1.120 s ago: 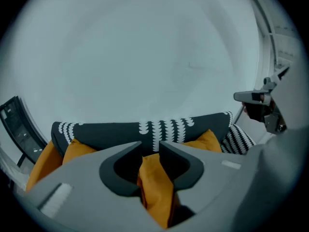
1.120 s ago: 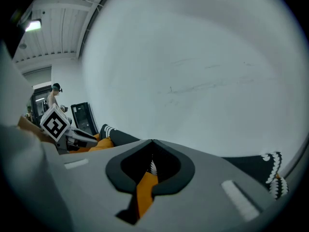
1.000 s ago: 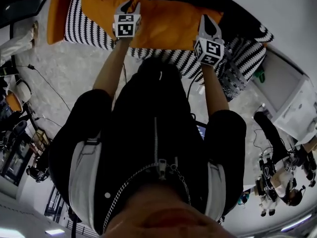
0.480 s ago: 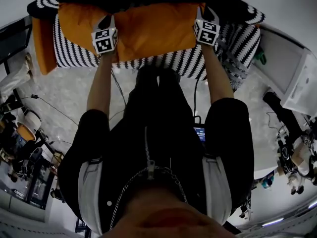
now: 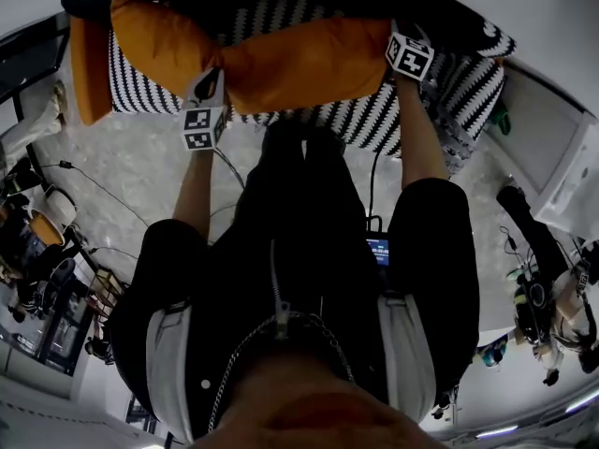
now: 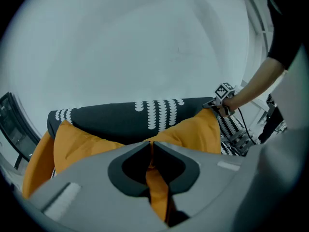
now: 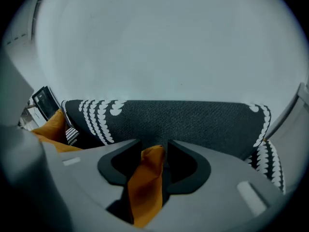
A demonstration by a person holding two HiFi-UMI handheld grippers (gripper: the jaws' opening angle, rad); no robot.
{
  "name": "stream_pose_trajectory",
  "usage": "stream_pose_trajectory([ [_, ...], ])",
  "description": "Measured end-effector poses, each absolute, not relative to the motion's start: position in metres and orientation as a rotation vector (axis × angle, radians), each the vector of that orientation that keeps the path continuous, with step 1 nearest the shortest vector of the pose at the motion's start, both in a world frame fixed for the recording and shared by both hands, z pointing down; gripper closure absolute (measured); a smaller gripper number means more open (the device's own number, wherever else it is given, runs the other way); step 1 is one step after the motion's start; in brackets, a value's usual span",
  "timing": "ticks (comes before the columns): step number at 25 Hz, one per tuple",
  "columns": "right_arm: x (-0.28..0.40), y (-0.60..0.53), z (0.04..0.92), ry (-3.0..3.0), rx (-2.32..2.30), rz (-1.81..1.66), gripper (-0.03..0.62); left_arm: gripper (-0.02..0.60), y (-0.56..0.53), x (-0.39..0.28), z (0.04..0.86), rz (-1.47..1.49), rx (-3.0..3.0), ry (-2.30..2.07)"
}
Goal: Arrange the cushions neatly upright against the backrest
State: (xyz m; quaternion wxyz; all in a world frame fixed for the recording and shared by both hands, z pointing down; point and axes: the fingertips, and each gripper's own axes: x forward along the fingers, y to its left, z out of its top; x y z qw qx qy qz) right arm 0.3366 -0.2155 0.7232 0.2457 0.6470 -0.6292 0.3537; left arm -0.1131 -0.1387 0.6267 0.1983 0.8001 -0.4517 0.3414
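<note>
Left claw (image 6: 150,146) is closing, pinching a fold of the orange cushion (image 5: 299,59). Its other corner sits loose inside the right claw (image 7: 154,151), whose jaws are opening. That cushion stands on the sofa just before the patterned backrest (image 7: 193,122).

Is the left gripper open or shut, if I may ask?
Shut: the left gripper jaws are closing, pinching orange cushion fabric between them.

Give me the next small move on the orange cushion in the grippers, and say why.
Probably draw the right gripper back off the orange cushion: its jaws are opening with the corner between them, while the left gripper, jaws closing, pinches the other corner. The cushion sits in front of the backrest.
</note>
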Motion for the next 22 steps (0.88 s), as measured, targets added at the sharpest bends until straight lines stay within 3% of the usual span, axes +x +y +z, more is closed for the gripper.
stream_pose_trajectory([
  [2, 0.332, -0.213, 0.731, -1.715, 1.729, 1.024, 0.439, 0.551, -0.126, -0.121, 0.628, 0.947, 2.229, -1.257],
  [4, 0.325, -0.211, 0.736, -1.709, 1.688, 1.042, 0.510, 0.551, -0.121, -0.126, 0.630, 0.943, 2.221, -1.262],
  [6, 0.323, -0.208, 0.732, -1.700, 1.678, 1.016, 0.540, 0.552, -0.121, -0.123, 0.630, 0.951, 2.218, -1.269],
  [22, 0.381, -0.150, 0.688, -1.624, 1.862, 1.052, 0.553, 0.554, -0.160, -0.078, 0.622, 0.913, 2.286, -1.203],
])
